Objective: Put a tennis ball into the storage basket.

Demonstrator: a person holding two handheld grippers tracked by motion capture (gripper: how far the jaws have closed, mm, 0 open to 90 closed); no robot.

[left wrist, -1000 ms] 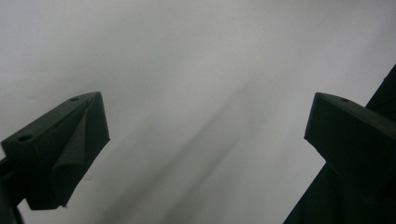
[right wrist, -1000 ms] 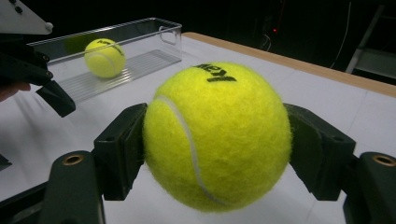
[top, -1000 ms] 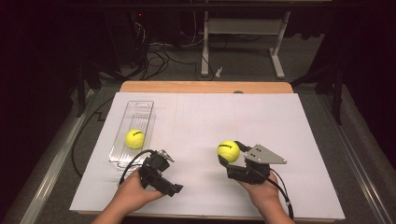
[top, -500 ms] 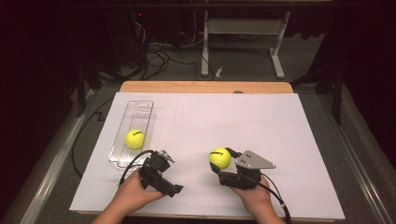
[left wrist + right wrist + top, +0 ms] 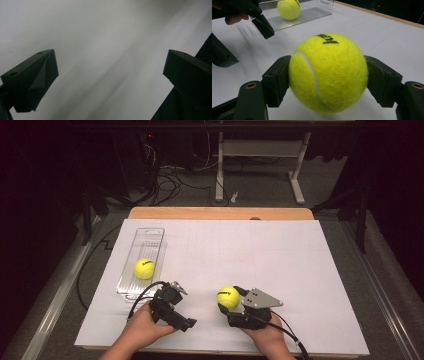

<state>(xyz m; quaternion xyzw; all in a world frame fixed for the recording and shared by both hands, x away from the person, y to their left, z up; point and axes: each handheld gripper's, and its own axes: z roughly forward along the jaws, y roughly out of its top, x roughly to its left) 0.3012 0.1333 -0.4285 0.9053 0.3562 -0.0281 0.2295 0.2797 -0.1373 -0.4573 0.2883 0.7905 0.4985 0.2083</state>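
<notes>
Since a second ago the tennis ball (image 5: 228, 297) has travelled with the right gripper (image 5: 226, 301) toward seven o'clock across the white table cover (image 5: 300, 270), ending nearer the person and closer to the left gripper (image 5: 176, 288), which has not shifted. The ball sits clamped between the right gripper's two black jaws, pinched at its widest girth, at three and nine o'clock in the right gripper view, where the felt (image 5: 328, 72) bulges past both pads. It should handle as light and springy: the fuzzy nap gives good friction, so slipping is unlikely, but a round, elastic body can squirt out if squeezed off-centre, so the hold across the middle looks right. At ten o'clock from it, a second tennis ball (image 5: 144, 268) lies in the clear plastic tray (image 5: 150, 237). The left gripper rests beside the tray's near end, jaws apart and holding nothing.
</notes>
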